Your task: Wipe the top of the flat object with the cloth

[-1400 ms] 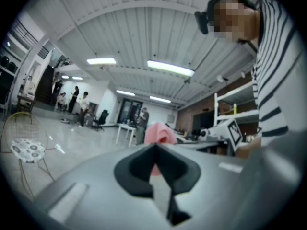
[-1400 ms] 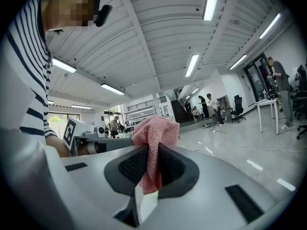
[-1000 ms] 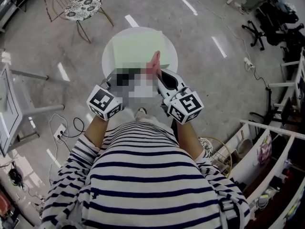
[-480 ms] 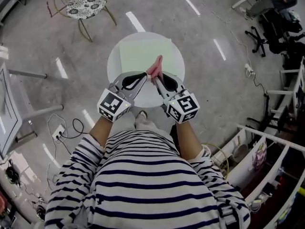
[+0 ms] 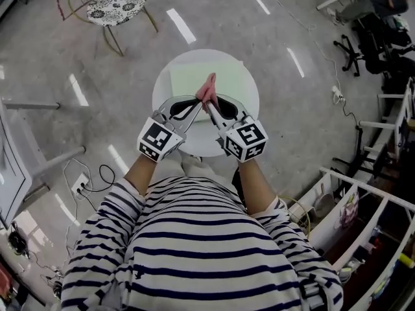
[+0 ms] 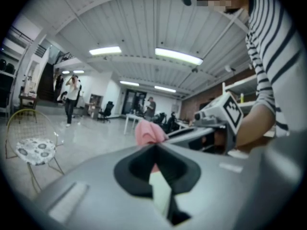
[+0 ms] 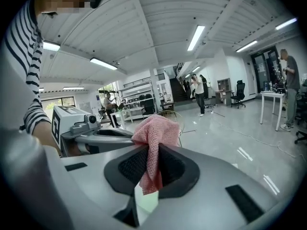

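The right gripper is clamping the pink cloth. Its jaws are pressing together on a fold, with a bunch of the mesh fabric standing out past the tips and a short tail hanging back between the jaw frames. The left gripper is sitting fully closed with nothing pinched that I can make out. The cloth is showing just beyond its tips, but I cannot tell whether it is touching them. Both grippers are angling inward so that their tips are nearly meeting, with the left one just to the left of the right one.

The flat object, a pale green sheet, is lying on the round white desk, below and ahead of both grippers' tips. In the head view the cloth is appearing over the sheet's near edge. Both gripper views are looking out level across the room, though, so the cloth is probably hanging in the air rather than resting on the sheet.

In my judgement the wiping is not yet under way, and this is the approach step. The next move is calling for the right gripper to tip downward, press the bunched cloth onto the sheet ahead of it, and sweep across with a firm grip. The light sheet may slide, so the left gripper may need to steady it.
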Action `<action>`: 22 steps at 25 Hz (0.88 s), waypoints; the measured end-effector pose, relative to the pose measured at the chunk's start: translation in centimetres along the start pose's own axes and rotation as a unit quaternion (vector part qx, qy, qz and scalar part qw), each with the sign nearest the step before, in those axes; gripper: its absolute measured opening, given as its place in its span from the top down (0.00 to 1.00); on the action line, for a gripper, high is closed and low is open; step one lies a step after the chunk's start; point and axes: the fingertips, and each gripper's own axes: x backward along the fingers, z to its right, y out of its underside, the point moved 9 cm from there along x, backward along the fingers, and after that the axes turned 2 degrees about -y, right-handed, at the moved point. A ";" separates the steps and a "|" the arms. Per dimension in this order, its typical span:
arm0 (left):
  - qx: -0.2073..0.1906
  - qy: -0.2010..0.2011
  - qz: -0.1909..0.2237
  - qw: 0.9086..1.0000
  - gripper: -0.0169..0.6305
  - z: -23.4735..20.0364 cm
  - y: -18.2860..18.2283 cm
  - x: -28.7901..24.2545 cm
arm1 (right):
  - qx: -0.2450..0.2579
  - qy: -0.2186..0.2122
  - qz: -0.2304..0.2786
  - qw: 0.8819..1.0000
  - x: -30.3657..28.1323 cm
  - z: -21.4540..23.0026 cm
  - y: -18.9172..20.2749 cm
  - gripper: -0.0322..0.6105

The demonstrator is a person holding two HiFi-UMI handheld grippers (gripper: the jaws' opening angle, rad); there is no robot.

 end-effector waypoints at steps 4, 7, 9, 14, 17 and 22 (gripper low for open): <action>0.018 -0.005 -0.006 1.000 0.96 -2.5 1.1 0.5 | 0.004 0.000 -0.024 1.000 -2.8 0.1 -0.3 0.88; 0.019 -0.008 -0.013 1.000 0.96 -3.9 1.6 0.2 | 0.004 0.000 -0.040 0.999 -4.4 0.8 -0.3 0.88; 0.023 -0.012 -0.017 1.000 0.96 -4.3 1.8 -0.3 | 0.003 0.004 -0.052 0.999 -4.8 1.6 0.0 0.88; 0.028 -0.028 -0.029 0.999 0.96 -5.0 2.3 -2.1 | 0.003 0.011 -0.082 0.997 -4.9 5.0 0.7 0.88; 0.032 -0.047 -0.040 0.998 0.96 -5.4 3.0 -3.3 | 0.010 0.021 -0.108 0.994 -5.0 7.5 1.7 0.88; 0.041 -0.066 -0.071 0.994 0.96 -4.6 4.5 -5.2 | 0.012 0.030 -0.158 0.987 -4.3 12.4 3.7 0.88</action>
